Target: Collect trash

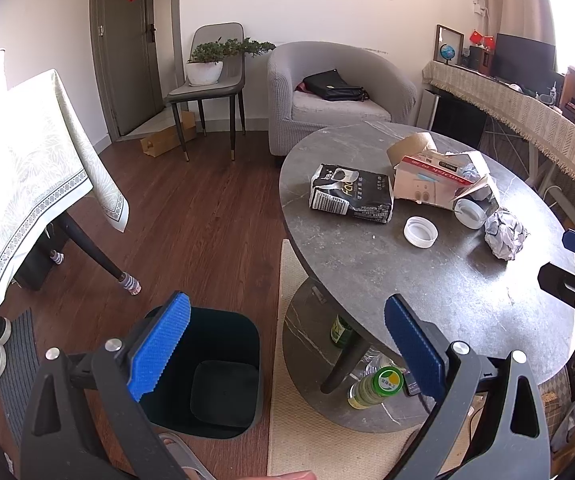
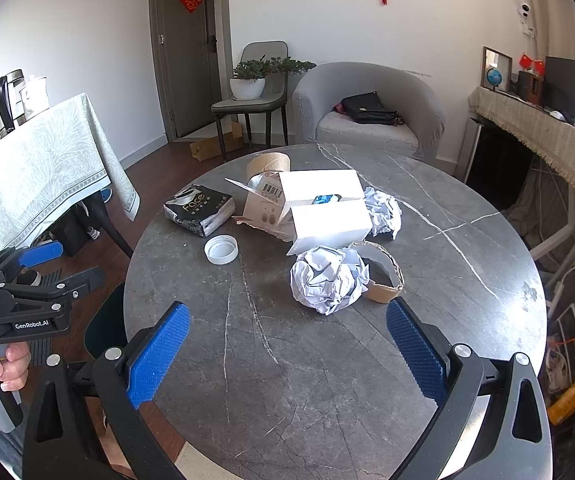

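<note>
grippers (image 1: 287, 340) (image 2: 287, 344) agape over littered table (image 2: 327, 380)

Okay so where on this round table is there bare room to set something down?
The near half of the round table is bare, from the closest crumpled paper ball to the near rim, under the open right tool. The far right side is also free. The middle-back is crowded: white box, black packet, white lid.

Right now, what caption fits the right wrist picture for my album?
Open right gripper hovers over a round grey table, facing a crumpled paper ball and other trash.
</note>
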Motion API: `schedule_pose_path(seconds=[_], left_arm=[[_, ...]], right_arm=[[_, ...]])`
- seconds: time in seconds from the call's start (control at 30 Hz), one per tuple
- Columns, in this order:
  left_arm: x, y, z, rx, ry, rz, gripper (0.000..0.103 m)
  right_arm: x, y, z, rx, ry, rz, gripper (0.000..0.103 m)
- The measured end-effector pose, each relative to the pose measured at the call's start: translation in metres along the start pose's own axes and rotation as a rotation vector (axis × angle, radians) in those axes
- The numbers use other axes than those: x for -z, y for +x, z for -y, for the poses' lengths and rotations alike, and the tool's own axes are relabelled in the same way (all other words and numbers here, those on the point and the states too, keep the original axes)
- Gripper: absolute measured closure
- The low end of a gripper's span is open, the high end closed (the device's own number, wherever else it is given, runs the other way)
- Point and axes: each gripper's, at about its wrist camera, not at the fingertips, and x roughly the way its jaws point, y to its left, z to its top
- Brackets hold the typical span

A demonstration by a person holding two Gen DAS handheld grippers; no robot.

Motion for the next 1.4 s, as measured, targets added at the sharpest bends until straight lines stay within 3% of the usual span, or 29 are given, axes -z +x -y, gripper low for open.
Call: schedule_pose_path(seconds=[1.4], left_arm=[[0.0002,0.0004,0.0019,0.0,0.001,-0.004,0.004]], right_arm=[[0.0005,-0.0025,0.002,0.006,-0.007,0.001,0.003]])
